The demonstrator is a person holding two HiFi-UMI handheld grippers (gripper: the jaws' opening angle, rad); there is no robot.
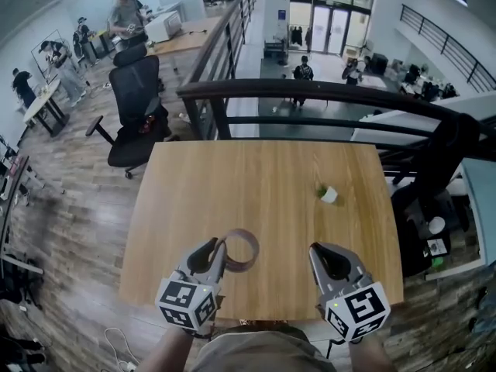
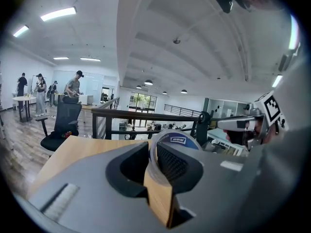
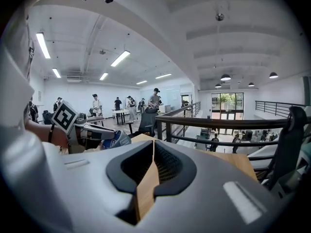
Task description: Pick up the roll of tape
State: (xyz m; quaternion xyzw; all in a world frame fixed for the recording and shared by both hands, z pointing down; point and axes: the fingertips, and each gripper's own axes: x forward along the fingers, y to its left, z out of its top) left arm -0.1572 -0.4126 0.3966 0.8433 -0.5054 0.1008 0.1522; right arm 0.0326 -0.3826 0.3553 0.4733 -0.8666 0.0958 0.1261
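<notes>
The roll of brownish clear tape (image 1: 253,241) hangs above the near edge of the wooden table (image 1: 263,177), off its surface. My left gripper (image 1: 219,246) is shut on the roll's wall, and the ring sticks out to its right. In the left gripper view the roll (image 2: 176,141), with a blue label inside, stands upright between the jaws of the left gripper (image 2: 153,149). My right gripper (image 1: 318,250) is beside it on the right, lifted over the table's near edge, its jaws closed with nothing in them. The right gripper view shows the right gripper (image 3: 153,147) with its pads together.
A small white thing with a green bit (image 1: 328,194) lies on the table's right half. A dark railing (image 1: 310,91) runs behind the table's far edge. A black office chair (image 1: 136,107) stands at the far left. People are at desks further off.
</notes>
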